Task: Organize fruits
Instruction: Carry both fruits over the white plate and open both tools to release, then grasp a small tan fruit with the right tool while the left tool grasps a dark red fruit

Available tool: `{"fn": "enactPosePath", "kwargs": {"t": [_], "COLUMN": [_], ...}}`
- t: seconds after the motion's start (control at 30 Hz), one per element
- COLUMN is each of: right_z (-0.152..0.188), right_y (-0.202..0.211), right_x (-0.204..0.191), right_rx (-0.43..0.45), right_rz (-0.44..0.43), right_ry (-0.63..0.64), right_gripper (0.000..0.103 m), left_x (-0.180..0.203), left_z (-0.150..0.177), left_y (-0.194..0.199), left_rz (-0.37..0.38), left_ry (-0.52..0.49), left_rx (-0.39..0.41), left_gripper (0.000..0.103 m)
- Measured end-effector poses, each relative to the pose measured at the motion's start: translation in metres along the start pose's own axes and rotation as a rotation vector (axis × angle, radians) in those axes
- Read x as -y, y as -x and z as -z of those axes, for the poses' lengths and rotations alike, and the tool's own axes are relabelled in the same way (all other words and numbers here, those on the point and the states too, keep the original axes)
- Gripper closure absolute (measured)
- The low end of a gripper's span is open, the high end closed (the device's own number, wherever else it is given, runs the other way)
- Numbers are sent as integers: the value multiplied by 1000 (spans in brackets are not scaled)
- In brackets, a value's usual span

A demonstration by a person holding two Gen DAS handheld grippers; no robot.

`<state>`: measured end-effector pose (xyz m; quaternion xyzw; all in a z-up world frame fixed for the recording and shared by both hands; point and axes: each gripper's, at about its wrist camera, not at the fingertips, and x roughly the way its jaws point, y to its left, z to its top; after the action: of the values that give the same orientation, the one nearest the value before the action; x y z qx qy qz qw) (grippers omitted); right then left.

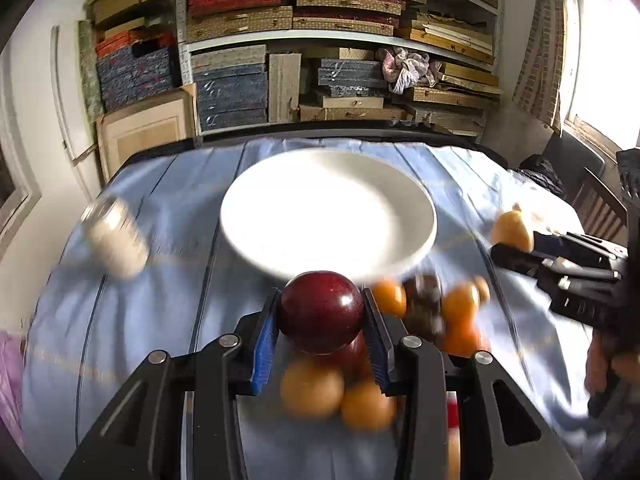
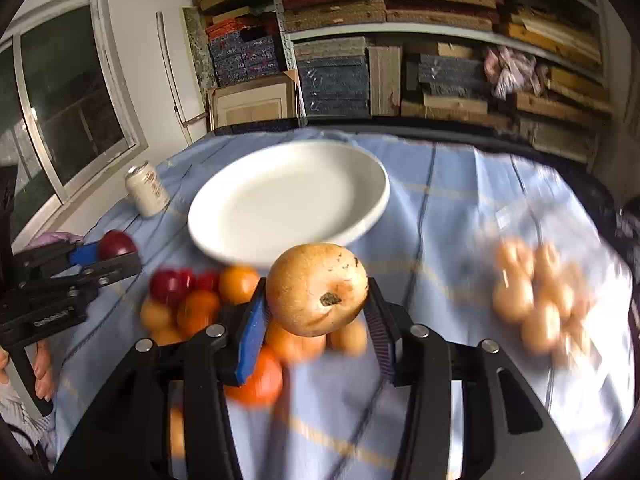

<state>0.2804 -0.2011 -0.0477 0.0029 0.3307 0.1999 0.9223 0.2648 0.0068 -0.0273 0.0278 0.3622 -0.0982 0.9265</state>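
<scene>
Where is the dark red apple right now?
Left wrist view: the dark red apple sits clamped in the left gripper, above the fruit pile, before the white plate.

Seen behind a heap of fruit (image 2: 192, 304) on the table (image 2: 440, 200): a plate (image 2: 288, 200), with a can (image 2: 146, 189) to its left.

We see a table (image 2: 440, 208) covered with a pale blue striped cloth (image 1: 160, 320). A white plate (image 2: 288, 200) lies near the middle, toward the far edge. A pale drinks can (image 2: 146, 189) stands near the left edge. A heap of oranges and red apples (image 2: 192, 300) lies on the cloth at the near side, and a blurred cluster of tan fruits (image 2: 536, 300) toward the right edge.
</scene>
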Motion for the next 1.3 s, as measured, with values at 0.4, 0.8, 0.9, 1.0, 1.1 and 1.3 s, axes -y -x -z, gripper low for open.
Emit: {"fn": "enactPosePath", "kwargs": {"t": [0.4,0.8,0.9,1.0,1.1,1.3], "right_z": [-41,-47,-43,-26,-3,39], "right_y": [-111,-53,-8,27,49,58], "right_x": [-7,-4,-6,-12,-15,3], "right_rx": [-86,45,137,191,208,255], "right_rz": [43,23,-2,-28,-10,-5], "right_ry": [-3,-9,-23,14,45,-19], "right_gripper": [57,49,8,6,6,6], "left_x": [-31,-40,-41,-40,-41,-27], "left_z": [-34,-37,-34,-21,3,36], "left_y": [-93,-66,-40,-17,1,8], "left_rz": [16,16,-14,-72,-42,-27], "left_ry": [130,156,157,129,122,110], "left_rx": [-103,-45,-10,-6,-1,42], "left_gripper": [63,38,26,19,19,19]}}
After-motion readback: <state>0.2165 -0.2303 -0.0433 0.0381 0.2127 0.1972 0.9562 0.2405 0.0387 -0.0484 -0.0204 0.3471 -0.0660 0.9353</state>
